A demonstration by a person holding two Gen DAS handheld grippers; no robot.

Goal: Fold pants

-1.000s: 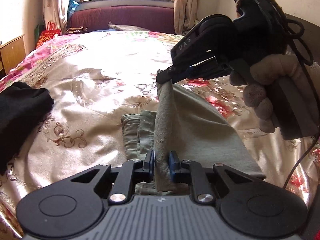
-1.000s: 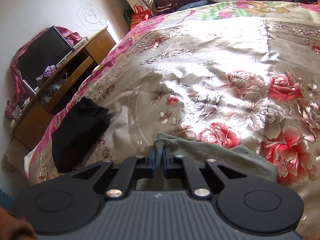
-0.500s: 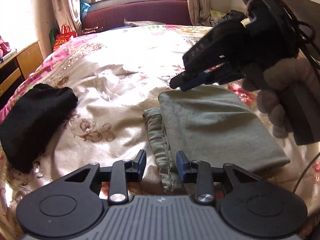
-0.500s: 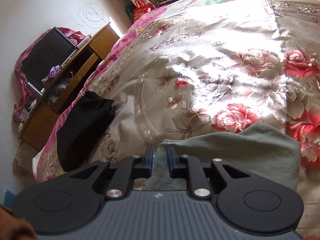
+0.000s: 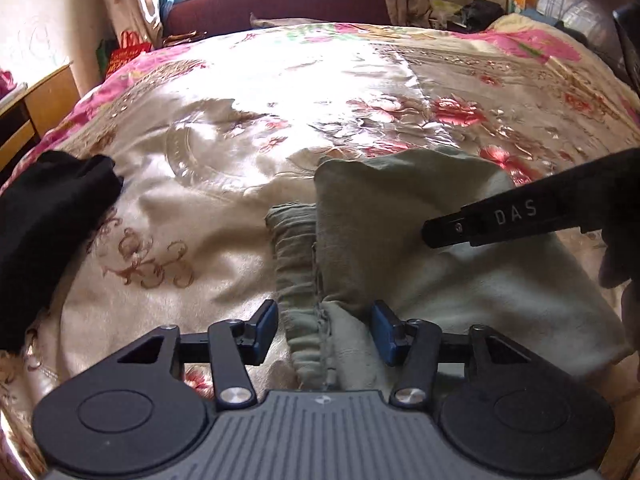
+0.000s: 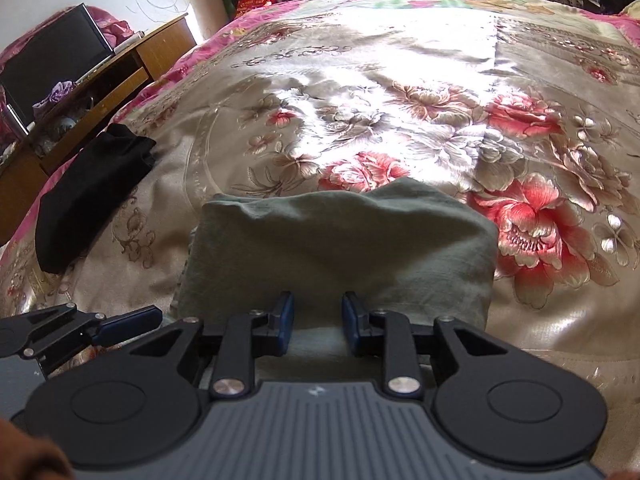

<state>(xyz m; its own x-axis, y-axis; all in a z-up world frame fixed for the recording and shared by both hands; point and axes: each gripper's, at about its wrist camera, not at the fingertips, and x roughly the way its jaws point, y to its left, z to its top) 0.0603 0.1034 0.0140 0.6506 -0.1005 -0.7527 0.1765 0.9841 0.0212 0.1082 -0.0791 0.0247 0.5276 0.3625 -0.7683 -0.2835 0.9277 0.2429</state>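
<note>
A wide bed covered by a shiny floral bedspread (image 6: 400, 80) fills both views and serves as the folding surface; its broad flat middle is why the work sits there. At the left a wooden desk (image 6: 132, 68) stands against the wall, well apart from the work. A black garment (image 6: 88, 196) lies bundled near the bed's left edge, set aside and clear of the fold.

The pants (image 6: 340, 248), grey-green, lie at the near middle of the bedspread as a compact folded rectangle, the upper layer laid over a gathered band (image 5: 294, 260) that peeks out along its left side. Judging by that shape, the fold looks largely done.

The left gripper (image 5: 325, 332) hangs just over the near left edge of the pants, its jaws opening, blue pads wide on either side of the gathered band without pressing it. The right gripper (image 6: 316, 322) hovers over the near edge of the top layer, its jaws also opening with a narrower gap, cloth below but not pinched. Both appear to be letting the fabric settle flat.
</note>
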